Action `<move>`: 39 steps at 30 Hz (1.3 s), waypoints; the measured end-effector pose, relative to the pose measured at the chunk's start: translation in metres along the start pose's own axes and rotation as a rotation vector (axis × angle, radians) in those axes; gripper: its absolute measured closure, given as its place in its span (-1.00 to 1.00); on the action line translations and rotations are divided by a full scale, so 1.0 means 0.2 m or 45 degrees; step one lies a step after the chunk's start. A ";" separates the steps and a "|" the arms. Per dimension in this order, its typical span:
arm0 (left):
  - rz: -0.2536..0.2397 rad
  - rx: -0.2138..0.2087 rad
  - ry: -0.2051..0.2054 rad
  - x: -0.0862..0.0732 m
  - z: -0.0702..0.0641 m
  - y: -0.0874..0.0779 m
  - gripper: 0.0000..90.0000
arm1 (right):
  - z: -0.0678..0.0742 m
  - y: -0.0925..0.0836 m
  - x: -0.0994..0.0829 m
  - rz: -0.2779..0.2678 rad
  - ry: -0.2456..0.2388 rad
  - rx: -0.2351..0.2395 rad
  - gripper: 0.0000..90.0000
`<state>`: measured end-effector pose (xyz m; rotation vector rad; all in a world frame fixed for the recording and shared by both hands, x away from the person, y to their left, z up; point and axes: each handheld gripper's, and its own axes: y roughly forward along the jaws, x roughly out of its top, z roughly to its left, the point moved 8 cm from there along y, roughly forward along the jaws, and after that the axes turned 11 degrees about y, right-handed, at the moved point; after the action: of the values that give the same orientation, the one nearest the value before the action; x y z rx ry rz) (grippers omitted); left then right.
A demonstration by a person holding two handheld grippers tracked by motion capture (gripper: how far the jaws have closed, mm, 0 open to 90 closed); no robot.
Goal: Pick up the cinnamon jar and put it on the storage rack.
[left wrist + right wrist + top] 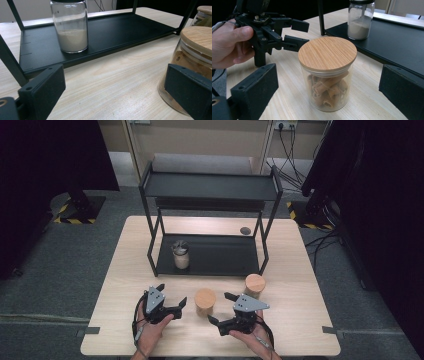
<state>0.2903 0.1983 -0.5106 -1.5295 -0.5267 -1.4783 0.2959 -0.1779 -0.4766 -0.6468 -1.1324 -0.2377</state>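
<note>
Both claws are wide open and holding nothing right now. The right claw sits on the near part of the bench, jaws spread and aimed at the bamboo-lidded jar of what look like cinnamon sticks, which stands on the bench right between the two claws. In the right gripper view that jar is dead centre between the jaws but not touched yet. The left claw is just on the other side of it, also spread wide; in the left gripper view the jar's glass is right up by one jaw, can't tell if it's actually touching. A second bamboo-lidded jar stands a bit farther back to the right, near the front leg of the black rack. On the rack's lower shelf there's already a taller glass jar with pale powder in it, upright at the left end. So my read: one jar shelved, two wooden-lid jars not yet picked up, and the near one looks like the next grab. Top shelf is bare, and the lower one has plenty of room.
</note>
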 end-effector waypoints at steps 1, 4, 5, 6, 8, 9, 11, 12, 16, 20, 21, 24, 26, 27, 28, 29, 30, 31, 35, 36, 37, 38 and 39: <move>0.000 0.000 0.000 0.00 0.00 0.00 -0.93 | 0.00 0.00 0.00 0.002 -0.001 0.000 -0.94; 0.001 0.000 0.001 0.00 0.00 0.00 -0.93 | 0.00 0.02 0.00 0.008 -0.003 -0.001 -0.93; 0.001 0.000 0.001 0.00 0.00 0.00 -0.93 | 0.00 0.02 0.00 0.009 -0.004 0.000 -0.93; 0.000 0.000 0.001 0.00 0.00 0.00 -0.93 | 0.00 0.03 0.01 0.011 -0.007 -0.003 -0.93; 0.000 -0.001 0.001 0.00 0.00 0.00 -0.93 | 0.00 0.03 0.01 0.014 -0.008 -0.008 -0.93; 0.001 -0.001 0.001 0.00 0.00 0.00 -0.93 | 0.00 0.04 0.01 0.014 -0.007 -0.008 -0.93; 0.001 -0.001 0.001 0.00 0.00 0.00 -0.93 | -0.01 0.05 0.01 0.019 -0.009 -0.008 -0.93; 0.001 -0.001 0.001 0.00 0.00 0.00 -0.93 | -0.01 0.05 0.02 0.021 -0.009 -0.007 -0.93; 0.001 -0.002 0.001 0.00 0.00 0.00 -0.93 | -0.01 0.08 0.02 0.030 -0.010 -0.011 -0.92; 0.000 -0.003 0.002 0.00 0.00 0.00 -0.93 | -0.02 0.10 0.02 0.044 -0.017 -0.012 -0.92; 0.000 -0.003 0.002 0.00 0.00 0.00 -0.93 | -0.01 0.10 0.02 0.047 -0.020 -0.013 -0.91; 0.000 -0.003 0.003 0.00 0.00 0.00 -0.93 | -0.01 0.12 0.02 0.057 -0.025 -0.011 -0.91; -0.001 -0.003 0.003 0.00 0.00 0.00 -0.93 | -0.01 0.13 0.02 0.062 -0.028 -0.011 -0.91; 0.000 -0.003 0.003 0.00 0.00 0.00 -0.93 | -0.01 0.14 0.02 0.065 -0.027 -0.010 -0.90; 0.000 -0.004 0.003 0.00 0.00 0.00 -0.93 | -0.01 0.14 0.02 0.066 -0.031 -0.010 -0.90; 0.000 -0.004 0.003 0.00 0.00 0.00 -0.93 | -0.01 0.15 0.02 0.068 -0.034 -0.009 -0.90; 0.000 -0.004 0.004 0.00 0.00 0.00 -0.93 | -0.01 0.15 0.02 0.072 -0.037 -0.009 -0.89; 0.000 -0.004 0.004 0.00 0.00 0.00 -0.93 | -0.01 0.16 0.02 0.073 -0.037 -0.006 -0.89; -0.002 -0.005 0.001 0.00 0.00 0.00 -0.93 | -0.01 0.18 0.02 0.080 -0.040 -0.003 -0.87; -0.001 -0.005 0.002 0.00 0.00 0.00 -0.93 | -0.01 0.19 0.02 0.081 -0.040 -0.003 -0.85; -0.001 -0.006 0.002 0.00 0.00 0.00 -0.93 | -0.01 0.19 0.03 0.086 -0.043 -0.007 -0.82; -0.001 -0.005 0.002 0.00 0.00 0.00 -0.93 | -0.01 0.20 0.03 0.086 -0.045 -0.011 -0.81; 0.000 -0.005 0.003 0.00 0.00 0.00 -0.93 | -0.01 0.20 0.03 0.087 -0.047 -0.013 -0.81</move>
<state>0.2904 0.1984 -0.5105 -1.5307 -0.5226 -1.4822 0.3190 -0.1458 -0.4870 -0.7002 -1.1425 -0.1737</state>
